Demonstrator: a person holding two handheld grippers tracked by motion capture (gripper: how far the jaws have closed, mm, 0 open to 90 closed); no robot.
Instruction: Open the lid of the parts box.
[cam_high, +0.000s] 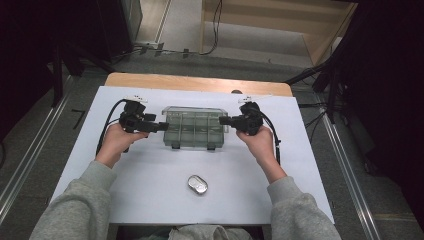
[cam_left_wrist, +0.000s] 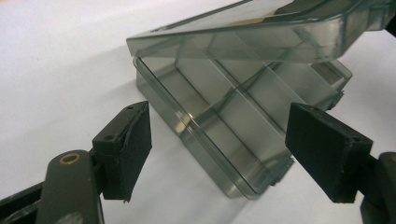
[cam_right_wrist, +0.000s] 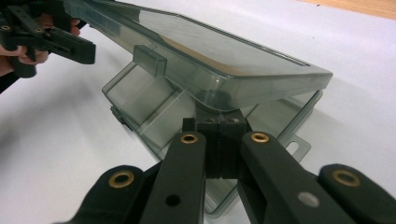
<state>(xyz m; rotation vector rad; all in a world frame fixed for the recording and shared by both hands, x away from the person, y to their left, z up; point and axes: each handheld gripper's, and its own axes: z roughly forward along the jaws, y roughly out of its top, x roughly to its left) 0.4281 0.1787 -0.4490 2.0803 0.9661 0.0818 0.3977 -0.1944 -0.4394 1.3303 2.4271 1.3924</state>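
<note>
R tool (cam_right_wrist: 219, 140) pressed together under box lid (cam_right_wrist: 210, 56); L tool (cam_left_wrist: 219, 149) spread beside box (cam_left_wrist: 224, 140).

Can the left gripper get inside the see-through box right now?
Probably yes. The box's lid is lifted, propped by the shut right gripper, leaving a gap above the compartments. The left gripper is open, close by, with nothing between.

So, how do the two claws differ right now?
The left claw is open, its pads wide apart and touching nothing; the right claw is shut, its tip under the lid of the box. The left sits at the box's left end, the right at its right end. Both are black.
</note>
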